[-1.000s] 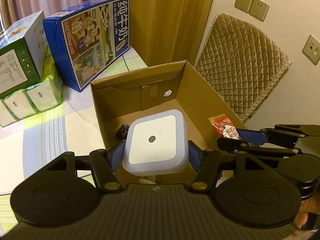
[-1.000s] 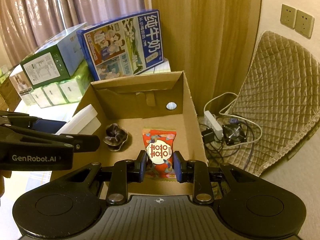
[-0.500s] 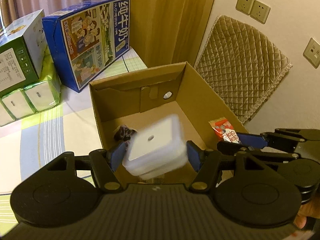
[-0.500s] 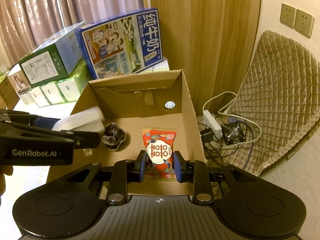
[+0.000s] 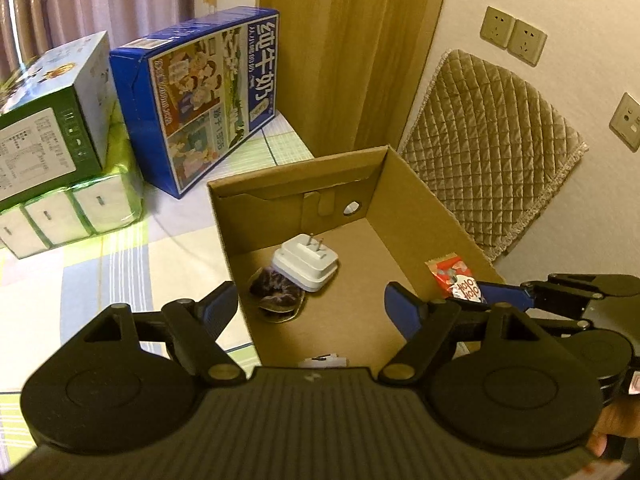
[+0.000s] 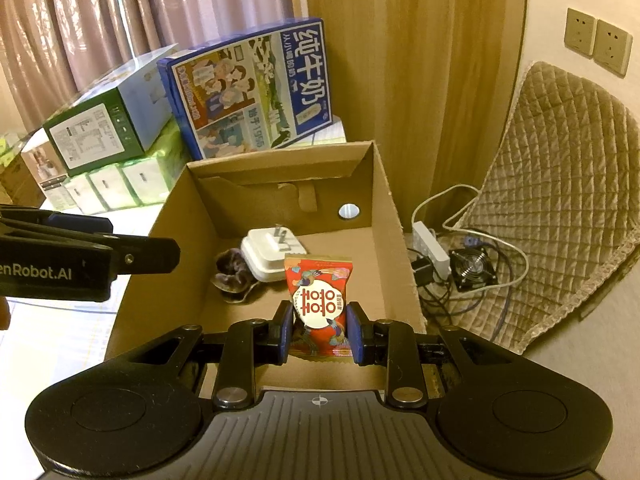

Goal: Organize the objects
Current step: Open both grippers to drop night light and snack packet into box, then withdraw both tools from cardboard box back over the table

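An open cardboard box (image 5: 424, 208) (image 6: 394, 216) stands on the checked cloth. Inside it lies a white plug-in night light (image 5: 306, 266) (image 6: 270, 254), prongs up, leaning against a dark scrunchie (image 5: 276, 296) (image 6: 232, 278). My left gripper (image 5: 310, 304) hangs open above the box's near end with nothing between its fingers. My right gripper (image 6: 319, 328) is shut on a red snack packet (image 6: 318, 300) (image 5: 454, 280), held over the box's right side.
A blue milk carton box (image 5: 200, 92) (image 6: 252, 84), a green box (image 5: 48, 112) and tissue packs (image 5: 72, 208) stand behind the cardboard box. A quilted cushion (image 6: 560, 184) leans on the wall; a power strip, cables and a small fan (image 6: 472, 268) lie on the floor at the right.
My left gripper opened and the white night light dropped into the box, landing prongs up beside the scrunchie. The right gripper kept holding the red packet in place.
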